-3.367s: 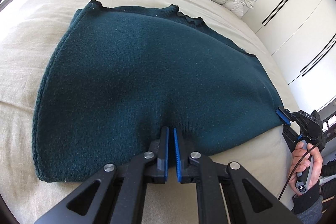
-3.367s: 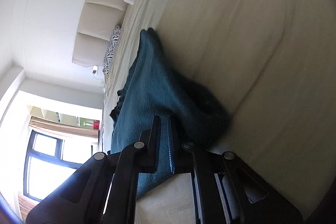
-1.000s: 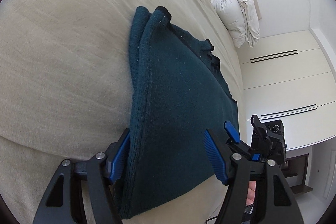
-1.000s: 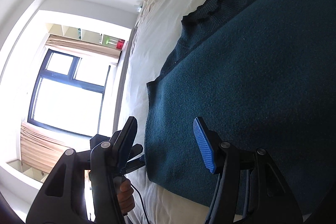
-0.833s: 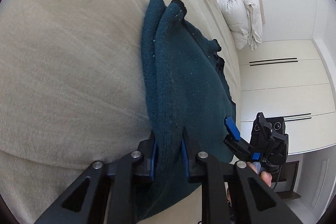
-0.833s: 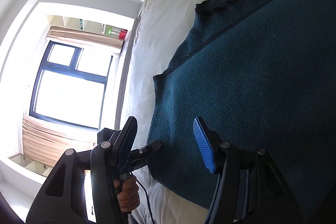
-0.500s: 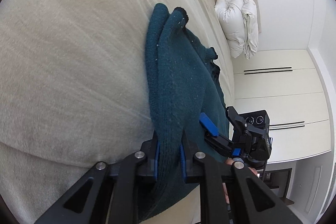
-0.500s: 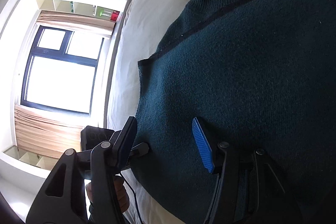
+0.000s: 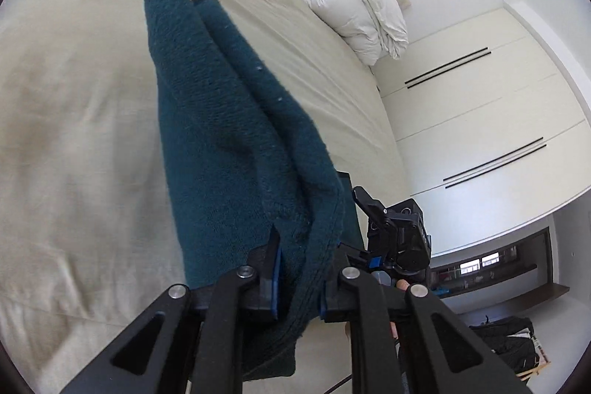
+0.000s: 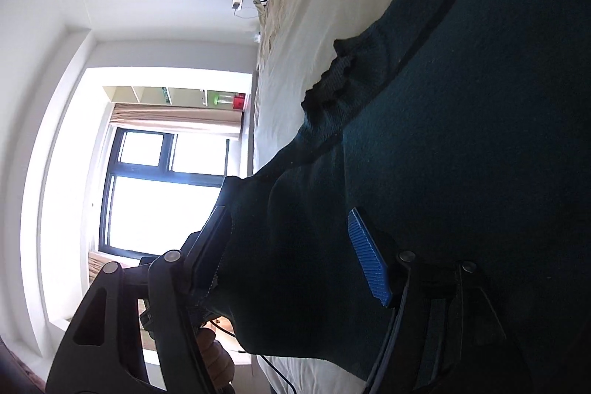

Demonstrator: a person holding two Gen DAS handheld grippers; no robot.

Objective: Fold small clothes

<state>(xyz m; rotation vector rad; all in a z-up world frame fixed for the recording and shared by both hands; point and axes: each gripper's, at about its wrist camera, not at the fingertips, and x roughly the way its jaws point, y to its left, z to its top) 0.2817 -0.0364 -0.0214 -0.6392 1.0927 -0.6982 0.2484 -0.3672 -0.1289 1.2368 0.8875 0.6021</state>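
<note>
Gripping doubled hem of teal sweater (image 9: 229,143), left gripper (image 9: 297,277) jaws clamped on thick fold, lifted off bed (image 9: 74,98). Knit looks soft, floppy, bulky; best held at corners. Right gripper (image 10: 295,246) jaws apart, straddling sweater edge. Right view alone shows frilled collar (image 10: 328,84), upper centre; left view alone shows duvet (image 9: 358,6).

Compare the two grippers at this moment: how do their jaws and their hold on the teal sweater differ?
The left gripper has its jaws closed on a bunched edge of the teal sweater; the right gripper has its jaws wide apart, with the sweater lying between them, not clamped. The left gripper lifts its edge off the bed; the right gripper lifts nothing. Both have black arms and blue pads.
</note>
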